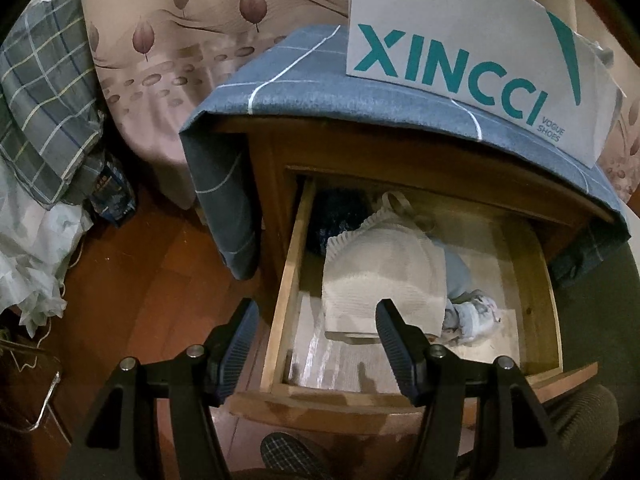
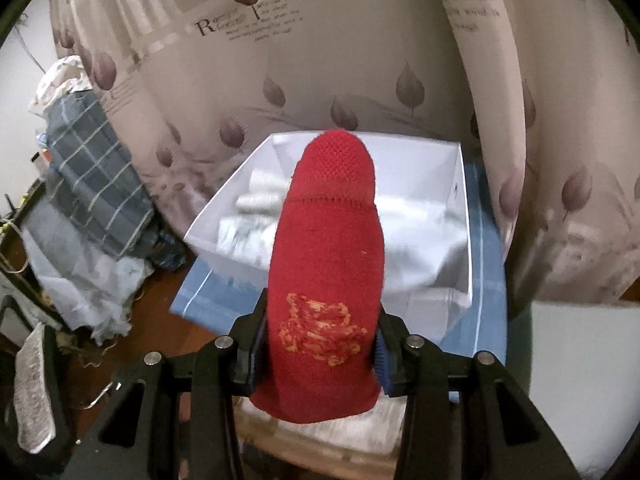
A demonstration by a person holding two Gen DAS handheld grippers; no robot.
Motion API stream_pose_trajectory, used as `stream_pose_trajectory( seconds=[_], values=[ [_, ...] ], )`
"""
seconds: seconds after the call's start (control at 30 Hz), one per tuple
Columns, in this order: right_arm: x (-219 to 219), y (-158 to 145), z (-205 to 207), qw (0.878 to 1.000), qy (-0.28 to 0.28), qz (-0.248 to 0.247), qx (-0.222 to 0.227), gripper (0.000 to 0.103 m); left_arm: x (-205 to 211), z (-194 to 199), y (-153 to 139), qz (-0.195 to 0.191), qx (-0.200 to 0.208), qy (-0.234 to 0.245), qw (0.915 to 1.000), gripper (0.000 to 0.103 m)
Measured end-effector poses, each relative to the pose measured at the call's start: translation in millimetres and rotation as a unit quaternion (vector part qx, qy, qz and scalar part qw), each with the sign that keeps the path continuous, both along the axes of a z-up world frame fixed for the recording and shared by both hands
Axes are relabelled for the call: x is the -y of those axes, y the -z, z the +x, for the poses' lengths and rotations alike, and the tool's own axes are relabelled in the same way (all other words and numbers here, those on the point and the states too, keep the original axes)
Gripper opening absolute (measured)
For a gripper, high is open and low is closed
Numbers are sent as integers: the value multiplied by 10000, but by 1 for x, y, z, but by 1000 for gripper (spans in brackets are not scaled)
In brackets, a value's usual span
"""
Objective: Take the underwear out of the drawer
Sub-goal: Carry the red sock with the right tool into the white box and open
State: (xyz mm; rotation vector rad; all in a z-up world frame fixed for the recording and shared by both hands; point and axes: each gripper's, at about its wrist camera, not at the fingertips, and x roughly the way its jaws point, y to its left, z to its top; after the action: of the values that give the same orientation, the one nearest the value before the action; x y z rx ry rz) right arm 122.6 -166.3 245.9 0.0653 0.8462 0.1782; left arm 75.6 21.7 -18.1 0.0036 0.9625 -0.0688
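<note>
In the left wrist view a wooden drawer (image 1: 288,280) stands pulled out of a nightstand. Inside lie a cream-white bra (image 1: 380,268), a dark bundle (image 1: 336,216) at the back and pale blue and white pieces (image 1: 468,308) to the right. My left gripper (image 1: 316,320) hovers open over the drawer's front left corner with nothing between its fingers. In the right wrist view my right gripper (image 2: 320,344) is shut on a red sock (image 2: 328,248) with orange embroidery, held up in front of a white box (image 2: 460,184).
A white XINCCI shoe box (image 1: 460,40) sits on the blue checked cloth (image 1: 320,92) covering the nightstand top; the box holds white pieces (image 2: 248,220). A leaf-print curtain (image 2: 320,60) hangs behind. Plaid fabric and white bags (image 1: 36,140) pile at the left on the wooden floor (image 1: 160,280).
</note>
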Motion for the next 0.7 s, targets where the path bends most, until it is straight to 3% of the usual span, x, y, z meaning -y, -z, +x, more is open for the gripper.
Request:
stream_pose_trajectory(
  seconds=[0.37,0.7],
  values=[
    [3,32,82,9971,438,-440,-448,40,-4,4,5,-227,-145,-80,9996,63],
    [15,71,123,9905,708,-765,-900,41,-7,7,8,-430,-243,-132,9987,63]
  ],
)
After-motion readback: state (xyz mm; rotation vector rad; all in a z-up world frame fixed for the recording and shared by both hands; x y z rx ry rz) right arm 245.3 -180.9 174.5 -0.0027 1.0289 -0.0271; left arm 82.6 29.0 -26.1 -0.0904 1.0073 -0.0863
